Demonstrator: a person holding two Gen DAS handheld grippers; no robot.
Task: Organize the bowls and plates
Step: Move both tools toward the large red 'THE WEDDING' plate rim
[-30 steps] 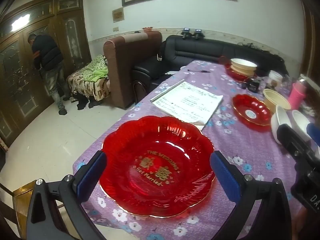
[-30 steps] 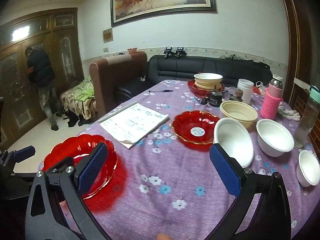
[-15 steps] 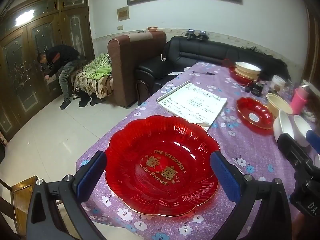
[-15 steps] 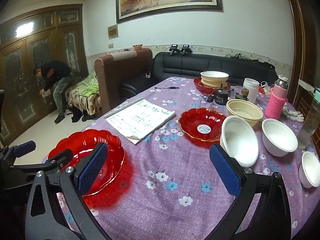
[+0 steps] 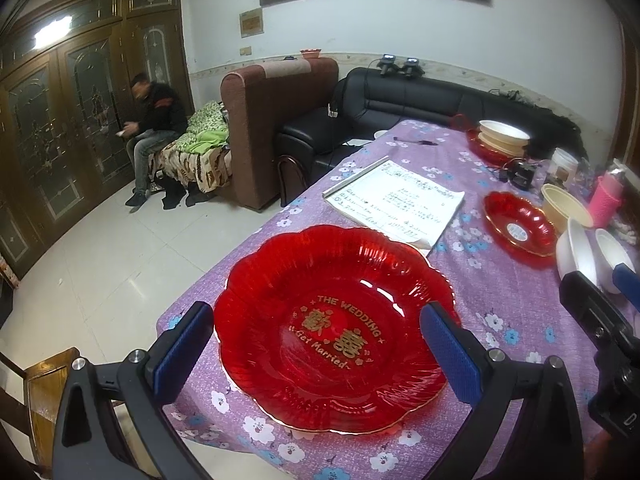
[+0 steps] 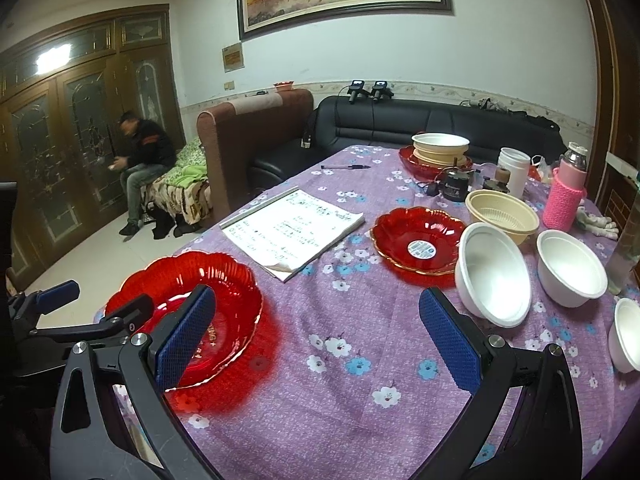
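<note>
A large red wedding plate (image 5: 336,328) lies on the purple flowered tablecloth (image 5: 500,320) near the table's front corner. My left gripper (image 5: 316,344) is open, its blue pads on either side of the plate's near half, apart from it. The plate also shows in the right wrist view (image 6: 188,312). My right gripper (image 6: 316,332) is open and empty over bare cloth. A smaller red plate (image 6: 418,238), a tilted white bowl (image 6: 494,274), a second white bowl (image 6: 572,268) and a beige bowl (image 6: 502,210) sit beyond it.
A notebook (image 6: 294,230) lies mid-table. Stacked beige bowls on a red plate (image 6: 438,150), a white cup (image 6: 512,170), a pink-sleeved bottle (image 6: 566,194) and a pen (image 6: 346,167) stand at the back. Another small white bowl (image 6: 626,334) sits at right. A person (image 6: 138,158) sits at far left.
Both grippers have drawn back and shifted slightly left, so the table sits a little farther in view. The person in the background turned from the door and sat down.
</note>
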